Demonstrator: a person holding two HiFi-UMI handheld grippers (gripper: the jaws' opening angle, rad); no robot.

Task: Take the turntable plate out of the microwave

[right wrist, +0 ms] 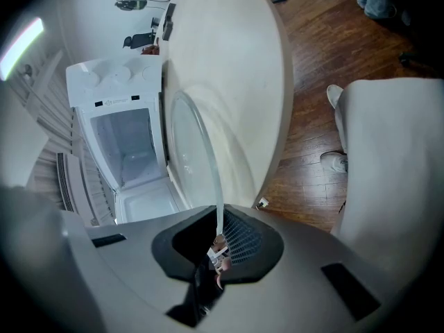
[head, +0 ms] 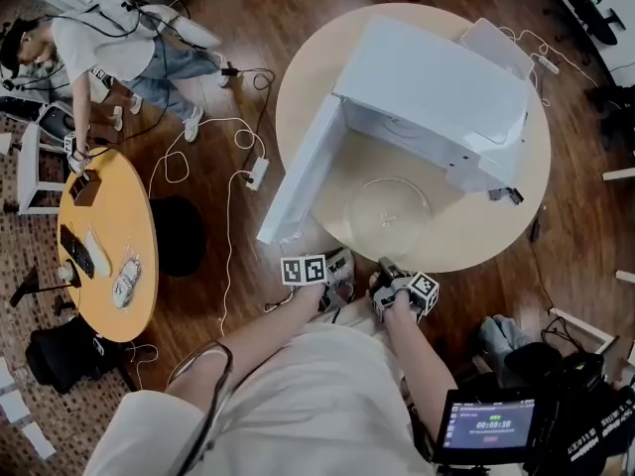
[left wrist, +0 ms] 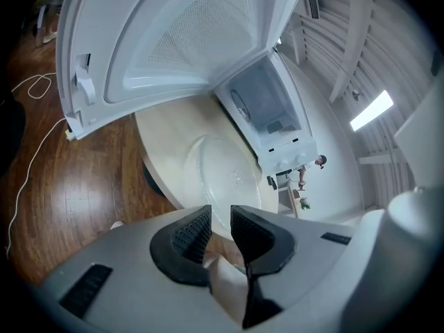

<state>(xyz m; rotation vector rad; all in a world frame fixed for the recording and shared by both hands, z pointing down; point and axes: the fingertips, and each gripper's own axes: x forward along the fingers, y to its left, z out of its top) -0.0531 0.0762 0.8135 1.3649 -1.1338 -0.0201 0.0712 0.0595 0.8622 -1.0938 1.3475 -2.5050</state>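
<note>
The clear glass turntable plate (head: 389,214) lies on the round pale table (head: 496,236), in front of the white microwave (head: 437,87) whose door (head: 303,172) stands wide open. My right gripper (head: 387,271) is at the table's near edge. In the right gripper view its jaws (right wrist: 220,224) are shut on the plate's thin near rim (right wrist: 208,165). My left gripper (head: 340,266) hovers beside it at the same edge. Its jaws (left wrist: 220,217) stand open with nothing between them, and the plate (left wrist: 229,179) lies just beyond their tips. The microwave cavity (right wrist: 128,144) looks empty.
The open door (left wrist: 173,40) juts out over the table's left side. On the wooden floor to the left lie cables and a power strip (head: 258,174). A small orange table (head: 104,241) and a seated person (head: 109,48) are further left. A monitor (head: 486,426) sits at bottom right.
</note>
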